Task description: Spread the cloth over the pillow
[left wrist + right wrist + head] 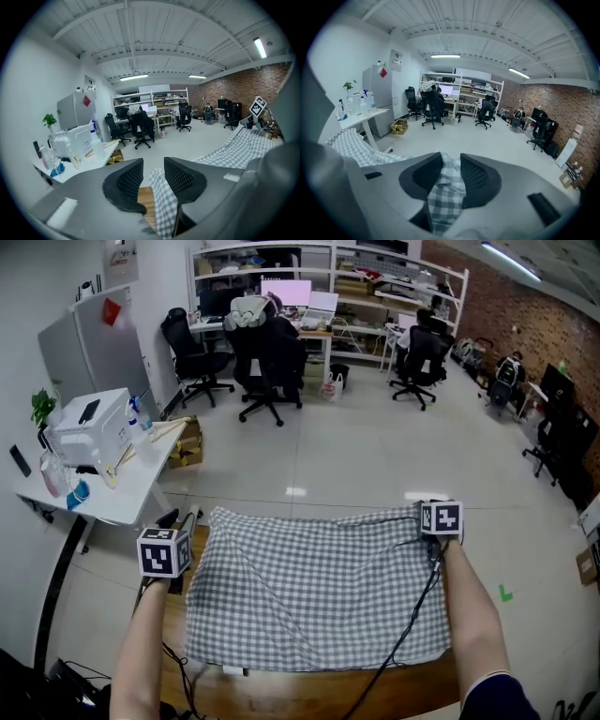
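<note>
On the cloth (319,596), right claw (450,161) tight; left claw (153,166) ajar around its corner.

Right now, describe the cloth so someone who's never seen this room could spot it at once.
Start at the wooden table nearest the camera, in front of the open grey floor. The cloth covers most of it, one far corner pinched in the right gripper. Nothing else there is grey-and-white checked.

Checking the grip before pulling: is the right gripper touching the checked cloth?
Touching. In the right gripper view the right gripper has the checked cloth bunched between its jaws, against both pads.
</note>
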A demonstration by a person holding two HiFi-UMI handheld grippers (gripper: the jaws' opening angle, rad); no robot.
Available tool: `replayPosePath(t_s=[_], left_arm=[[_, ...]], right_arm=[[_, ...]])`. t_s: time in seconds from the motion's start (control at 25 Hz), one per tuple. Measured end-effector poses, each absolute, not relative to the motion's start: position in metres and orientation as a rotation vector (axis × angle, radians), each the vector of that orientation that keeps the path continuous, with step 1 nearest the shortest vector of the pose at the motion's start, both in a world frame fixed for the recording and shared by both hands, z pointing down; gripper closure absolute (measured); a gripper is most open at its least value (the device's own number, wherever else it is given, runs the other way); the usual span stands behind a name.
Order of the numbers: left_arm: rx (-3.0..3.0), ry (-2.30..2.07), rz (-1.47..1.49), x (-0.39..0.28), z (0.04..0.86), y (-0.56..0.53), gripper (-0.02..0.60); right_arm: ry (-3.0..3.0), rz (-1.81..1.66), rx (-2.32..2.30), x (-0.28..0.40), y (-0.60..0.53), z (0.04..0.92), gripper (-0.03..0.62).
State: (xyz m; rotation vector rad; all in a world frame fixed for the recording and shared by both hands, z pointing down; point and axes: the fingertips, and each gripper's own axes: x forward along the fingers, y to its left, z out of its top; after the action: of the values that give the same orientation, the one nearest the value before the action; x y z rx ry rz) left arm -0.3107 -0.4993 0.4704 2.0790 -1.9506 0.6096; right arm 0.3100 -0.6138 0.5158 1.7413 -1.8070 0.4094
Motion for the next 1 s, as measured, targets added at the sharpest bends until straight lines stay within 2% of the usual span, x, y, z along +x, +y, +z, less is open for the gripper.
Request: replayPosePath(t_s=[0.48,0.84,1.0], left_arm=[[2.172,-1.833,0.594,-0.272,0.494,-0.528,0.449],[2.223,-1.826,0.537,-0.252,0.47,-0.507,0.449],[2.263,-1.823,0.493,-0.235,0.45,-0.483,0.451]], right_arm=[[-1.83,0.535,1.599,0.29,-0.612,0.557,0.456],[-1.98,0.437,1.657,0.284,-0.584,0.483,0.467],[-2.083,0.381,1.681,0.273,-0.554,0.441,0.503]])
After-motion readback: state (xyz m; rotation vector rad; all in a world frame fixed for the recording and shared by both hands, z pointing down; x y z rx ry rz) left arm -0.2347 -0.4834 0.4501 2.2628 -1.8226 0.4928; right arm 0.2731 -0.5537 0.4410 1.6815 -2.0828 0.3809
